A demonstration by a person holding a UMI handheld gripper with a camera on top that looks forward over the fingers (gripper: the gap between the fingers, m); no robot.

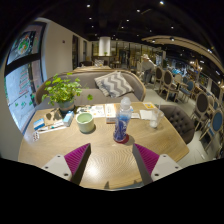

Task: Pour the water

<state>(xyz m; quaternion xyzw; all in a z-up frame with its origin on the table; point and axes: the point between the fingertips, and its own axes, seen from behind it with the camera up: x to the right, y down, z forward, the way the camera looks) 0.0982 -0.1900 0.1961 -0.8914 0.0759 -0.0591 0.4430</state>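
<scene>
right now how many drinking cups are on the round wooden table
1: a pale green cup left of the clear plastic water bottle, ahead of the open gripper. Table clutter may hide others.

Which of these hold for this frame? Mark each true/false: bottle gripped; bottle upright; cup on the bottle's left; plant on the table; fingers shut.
1. The gripper is clamped on the water bottle. False: the bottle stands on the table beyond the fingers, untouched.
2. The bottle stands upright. True.
3. A green cup sits on the table to the left of the bottle. True.
4. A potted plant stands at the table's far left. True.
5. The fingers are shut together. False: they are open, with a wide gap between the pads.
</scene>
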